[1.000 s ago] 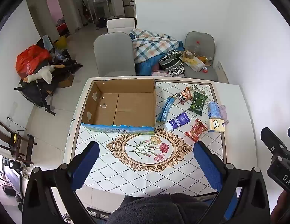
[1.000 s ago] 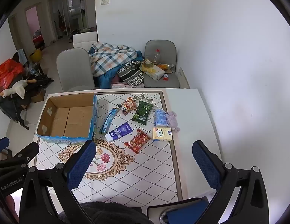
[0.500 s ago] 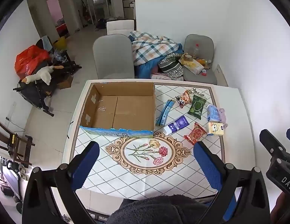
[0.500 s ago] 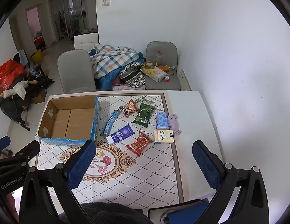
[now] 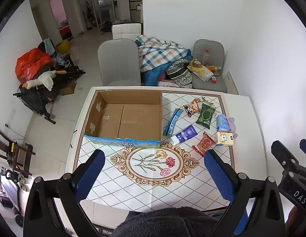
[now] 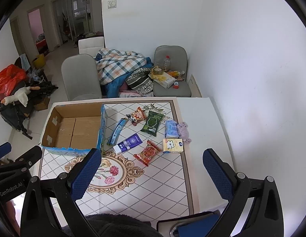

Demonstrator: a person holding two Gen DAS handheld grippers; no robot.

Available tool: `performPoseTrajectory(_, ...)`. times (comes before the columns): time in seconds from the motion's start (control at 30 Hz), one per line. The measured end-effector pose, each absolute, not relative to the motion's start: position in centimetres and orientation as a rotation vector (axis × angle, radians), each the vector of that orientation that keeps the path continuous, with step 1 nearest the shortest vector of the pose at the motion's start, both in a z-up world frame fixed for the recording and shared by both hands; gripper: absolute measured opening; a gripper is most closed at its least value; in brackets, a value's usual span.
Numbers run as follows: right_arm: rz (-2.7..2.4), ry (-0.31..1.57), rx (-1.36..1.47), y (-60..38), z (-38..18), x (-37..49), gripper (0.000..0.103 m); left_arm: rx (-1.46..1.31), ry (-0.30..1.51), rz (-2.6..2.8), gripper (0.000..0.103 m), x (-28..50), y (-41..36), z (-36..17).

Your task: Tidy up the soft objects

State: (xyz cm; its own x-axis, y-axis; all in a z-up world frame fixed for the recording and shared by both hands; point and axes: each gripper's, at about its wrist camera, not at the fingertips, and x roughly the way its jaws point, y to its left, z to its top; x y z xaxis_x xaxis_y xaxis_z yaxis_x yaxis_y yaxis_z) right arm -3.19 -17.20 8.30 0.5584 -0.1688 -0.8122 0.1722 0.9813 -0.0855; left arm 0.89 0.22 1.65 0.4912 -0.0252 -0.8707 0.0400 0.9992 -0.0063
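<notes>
Both tools, left tool (image 5: 153,174) and right tool (image 6: 152,172), hang above the desk (image 6: 200,108) with fingers apart. The cardboard box (image 5: 123,116) lies at 11 o'clock, the packets (image 6: 149,152) at 1 o'clock.

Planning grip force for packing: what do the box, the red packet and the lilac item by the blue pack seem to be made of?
Box: corrugated cardboard, matte brown inside, with taped seams and a printed blue outside.
Red packet: probably thin plastic film, glossy, with crimped ends.
Lilac item: looks like soft, fuzzy fabric, crumpled and matte; too small to be sure.
</notes>
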Motion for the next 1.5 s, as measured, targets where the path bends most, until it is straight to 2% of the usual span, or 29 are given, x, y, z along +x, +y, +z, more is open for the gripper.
performPoseTrajectory(1.5,-0.209,0.932,-0.008,-17.1,9.7,-3.2,0.103,0.020,1.039,-0.035,0.103,0.7,0.7,2.1)
